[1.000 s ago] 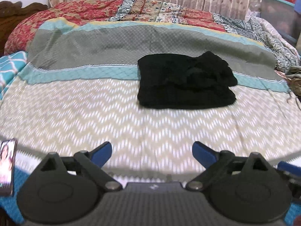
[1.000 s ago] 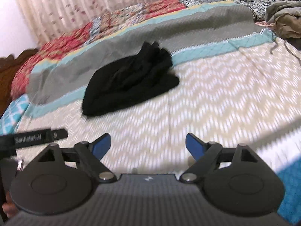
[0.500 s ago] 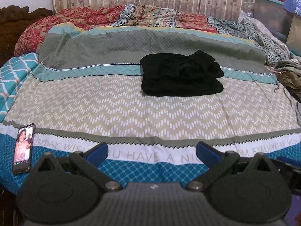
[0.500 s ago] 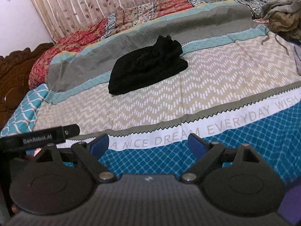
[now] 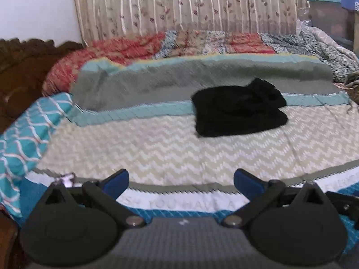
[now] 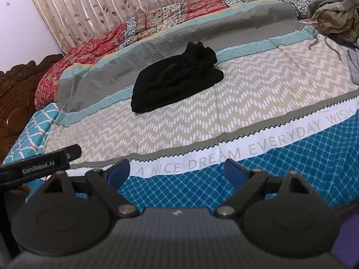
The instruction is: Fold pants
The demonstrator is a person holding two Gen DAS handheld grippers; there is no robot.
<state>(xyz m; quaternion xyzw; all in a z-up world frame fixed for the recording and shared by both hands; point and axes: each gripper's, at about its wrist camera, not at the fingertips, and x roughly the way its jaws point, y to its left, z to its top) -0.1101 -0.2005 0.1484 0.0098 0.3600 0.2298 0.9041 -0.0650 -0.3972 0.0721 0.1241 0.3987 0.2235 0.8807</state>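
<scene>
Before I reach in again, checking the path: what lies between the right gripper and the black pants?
Only bare bedspread lies between the right gripper and the black pants, shown in the right wrist view.

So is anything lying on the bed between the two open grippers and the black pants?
Nothing visible. Only bare bedspread lies between the left gripper, the right gripper and the black pants. Both grippers are open and empty; the crumpled clothes sit off to the side.

Both wrist cameras look down across the bed (image 5: 170, 148) from its near edge, well back; both share the folded black pants (image 5: 237, 109) mid-bed.
</scene>
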